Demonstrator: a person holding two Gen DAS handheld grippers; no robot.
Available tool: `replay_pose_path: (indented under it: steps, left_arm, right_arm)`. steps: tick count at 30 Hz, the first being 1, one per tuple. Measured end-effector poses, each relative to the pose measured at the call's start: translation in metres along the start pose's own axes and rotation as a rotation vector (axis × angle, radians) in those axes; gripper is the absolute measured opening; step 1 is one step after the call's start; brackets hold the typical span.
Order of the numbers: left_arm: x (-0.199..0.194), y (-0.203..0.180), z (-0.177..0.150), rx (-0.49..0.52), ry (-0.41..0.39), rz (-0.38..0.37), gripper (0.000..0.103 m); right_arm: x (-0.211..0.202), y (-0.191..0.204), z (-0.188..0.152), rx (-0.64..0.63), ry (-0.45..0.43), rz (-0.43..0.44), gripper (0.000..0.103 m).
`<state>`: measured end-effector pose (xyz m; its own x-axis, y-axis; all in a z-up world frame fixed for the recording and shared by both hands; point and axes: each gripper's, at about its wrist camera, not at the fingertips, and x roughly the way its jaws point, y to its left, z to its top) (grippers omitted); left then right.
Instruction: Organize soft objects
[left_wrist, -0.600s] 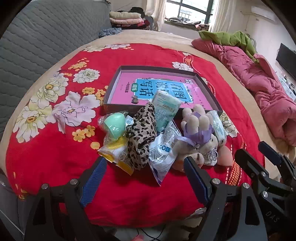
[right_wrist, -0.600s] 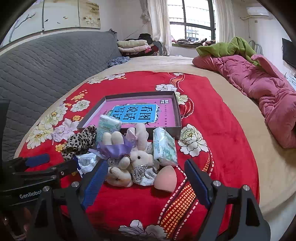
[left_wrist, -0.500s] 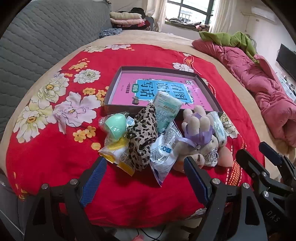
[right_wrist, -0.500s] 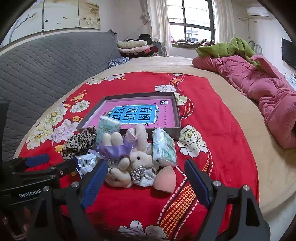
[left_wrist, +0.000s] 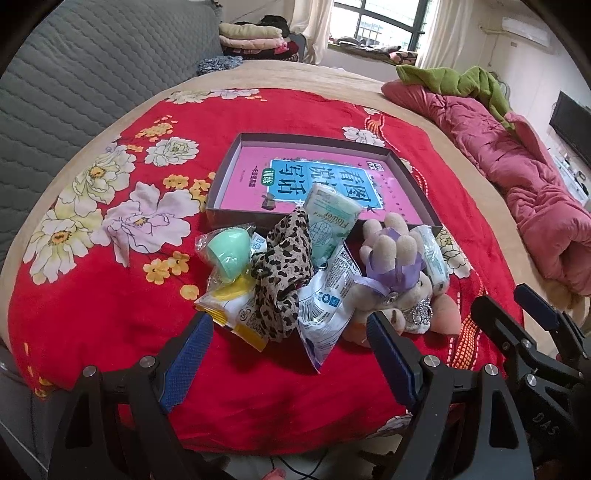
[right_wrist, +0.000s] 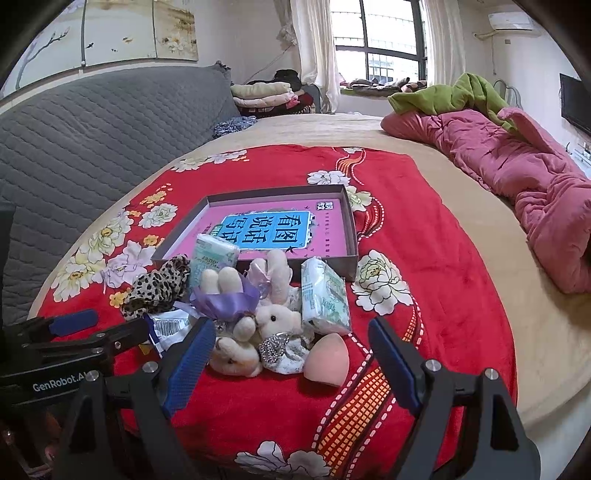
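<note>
A pile of soft objects lies on the red floral blanket in front of an open shallow box (left_wrist: 424, 206) with a pink book inside. The pile holds a green sponge in a bag (left_wrist: 225, 253), a leopard scrunchie (left_wrist: 284, 269), tissue packs (left_wrist: 330, 218), a white packet (left_wrist: 325, 299), plush rabbits (left_wrist: 391, 266) and a pink sponge (right_wrist: 328, 360). My left gripper (left_wrist: 290, 354) is open and empty just short of the scrunchie and packet. My right gripper (right_wrist: 291, 354) is open and empty just short of the rabbits (right_wrist: 255, 314) and pink sponge.
The box (right_wrist: 347, 221) sits behind the pile. A grey quilted headboard (right_wrist: 92, 125) is at left. A pink quilt (right_wrist: 517, 177) and green cloth (right_wrist: 454, 92) lie at right. Folded clothes (right_wrist: 266, 94) are at the back.
Both grippers have stayed open; the views have shifted only slightly, with the pile sitting a touch nearer.
</note>
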<state>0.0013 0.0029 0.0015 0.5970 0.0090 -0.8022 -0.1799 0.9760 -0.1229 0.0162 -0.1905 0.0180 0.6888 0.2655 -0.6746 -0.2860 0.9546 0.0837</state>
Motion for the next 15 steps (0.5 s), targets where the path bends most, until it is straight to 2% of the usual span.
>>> replay_pose_path:
  steps: [15]
  left_arm:
    - [-0.0016,-0.0001,0.0014,0.002,-0.003,-0.003,0.086]
  right_arm:
    - [0.0028,-0.0078,-0.0009,0.032,0.002,0.011,0.084]
